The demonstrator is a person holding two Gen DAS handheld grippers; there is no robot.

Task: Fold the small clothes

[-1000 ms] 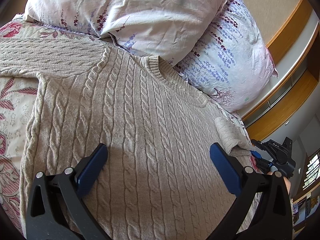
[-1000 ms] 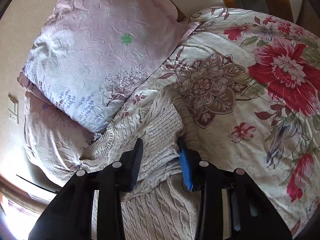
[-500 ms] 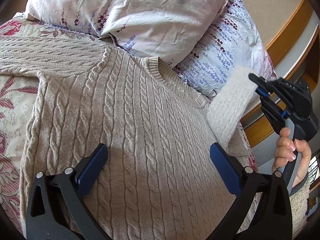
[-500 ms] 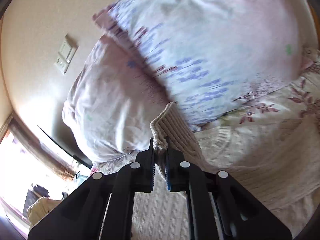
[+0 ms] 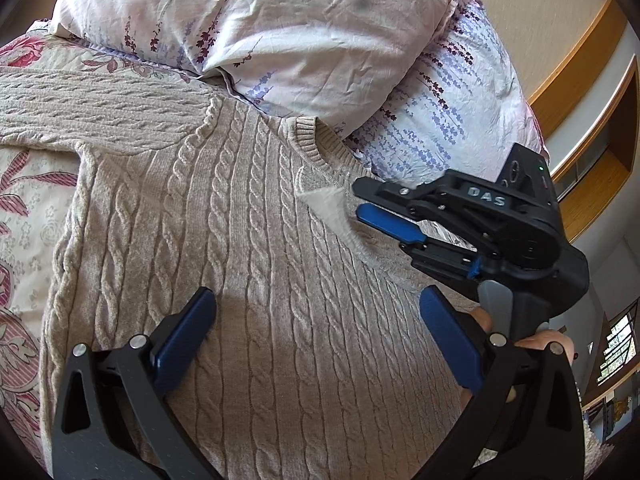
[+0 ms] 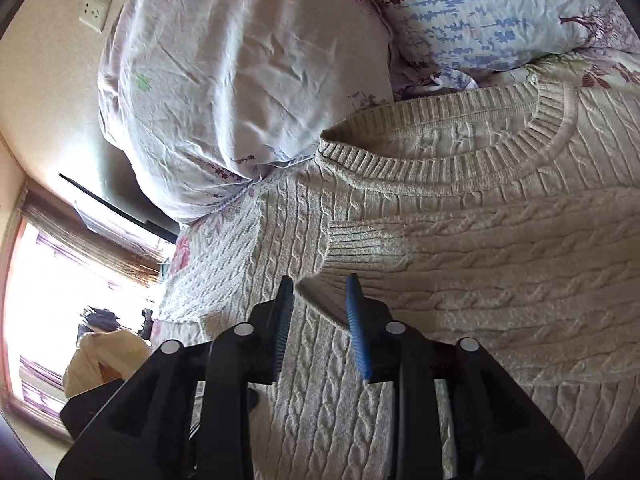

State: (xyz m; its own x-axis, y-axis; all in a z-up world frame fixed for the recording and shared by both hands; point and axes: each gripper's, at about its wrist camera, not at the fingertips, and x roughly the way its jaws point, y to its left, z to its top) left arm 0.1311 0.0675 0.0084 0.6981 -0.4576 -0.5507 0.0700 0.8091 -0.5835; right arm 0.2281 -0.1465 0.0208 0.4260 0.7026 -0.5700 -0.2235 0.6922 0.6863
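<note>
One sleeve (image 6: 460, 248) of the sweater (image 5: 248, 280) now lies folded across the chest, its cuff (image 6: 352, 248) just below the collar (image 6: 460, 148); we judge that first fold done. Our right gripper (image 6: 320, 312) sits at 6 o'clock from the cuff, its jaws apart, having just opened; the cuff edge lies near the fingertips, but nothing is pinched between them. In the left wrist view that gripper comes in from 3 o'clock, a hand (image 5: 536, 340) on its handle. Our left gripper (image 5: 316, 344) hovers wide open over the lower body of the sweater, holding nothing. The sweater lies flat on the bed (image 5: 24, 208), collar towards the pillows (image 5: 280, 40) at 12 o'clock. The other sleeve (image 5: 92, 104) lies stretched out towards 9 o'clock in the left view, unfolded. We reckon we are early on: that sleeve has yet to be brought in, and the body then folded up.
</note>
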